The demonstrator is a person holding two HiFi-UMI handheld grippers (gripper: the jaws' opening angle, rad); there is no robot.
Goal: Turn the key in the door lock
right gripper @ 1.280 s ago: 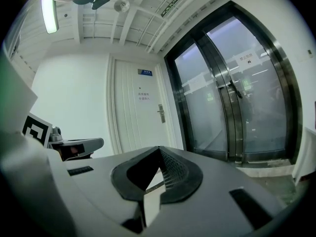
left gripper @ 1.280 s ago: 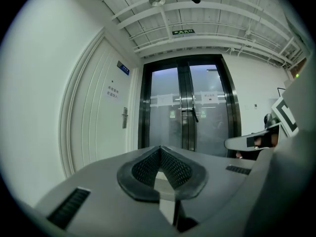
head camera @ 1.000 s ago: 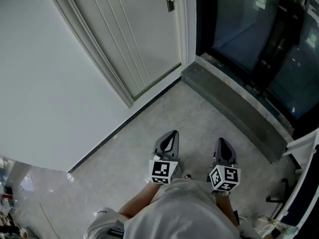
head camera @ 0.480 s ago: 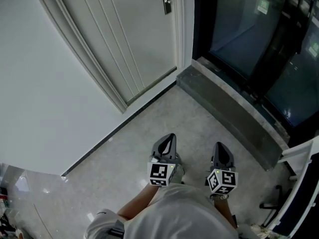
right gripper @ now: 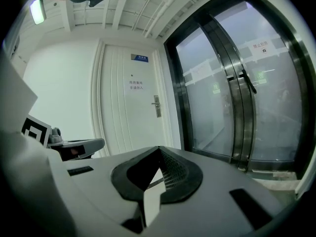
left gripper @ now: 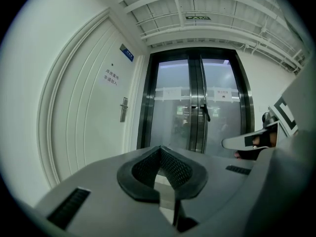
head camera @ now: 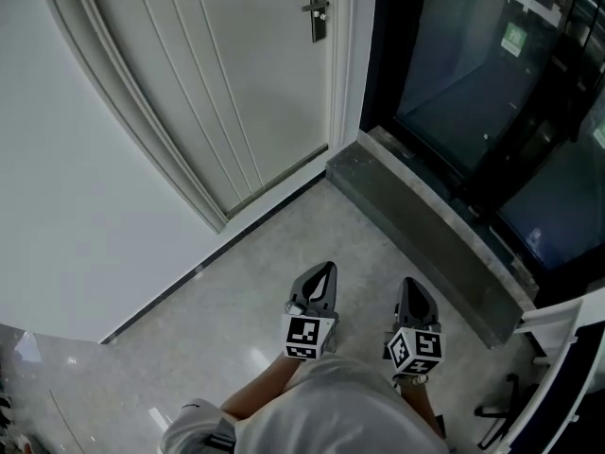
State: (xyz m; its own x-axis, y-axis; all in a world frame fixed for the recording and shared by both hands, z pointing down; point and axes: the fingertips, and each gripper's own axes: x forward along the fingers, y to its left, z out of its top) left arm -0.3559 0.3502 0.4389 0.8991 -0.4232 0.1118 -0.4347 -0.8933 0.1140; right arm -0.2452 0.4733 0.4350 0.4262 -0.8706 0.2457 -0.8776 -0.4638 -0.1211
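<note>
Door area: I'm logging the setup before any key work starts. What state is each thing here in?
white door: closed in its frame
lock handle: level, untouched; too small to tell if a key is in
glass double doors: shut, leaves together
left claw: shut, empty, far from the lock
right claw: shut, empty, far from the lock

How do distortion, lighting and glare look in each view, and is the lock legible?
Head view: sharp and evenly lit, door bowed by the lens, faint glare spots on the floor, lock small but clear. Left gripper view: heavy fisheye with black corners, glass doors bright and hazy, lock tiny. Right gripper view: same fisheye, ceiling light flaring upper left, lock readable.
</note>
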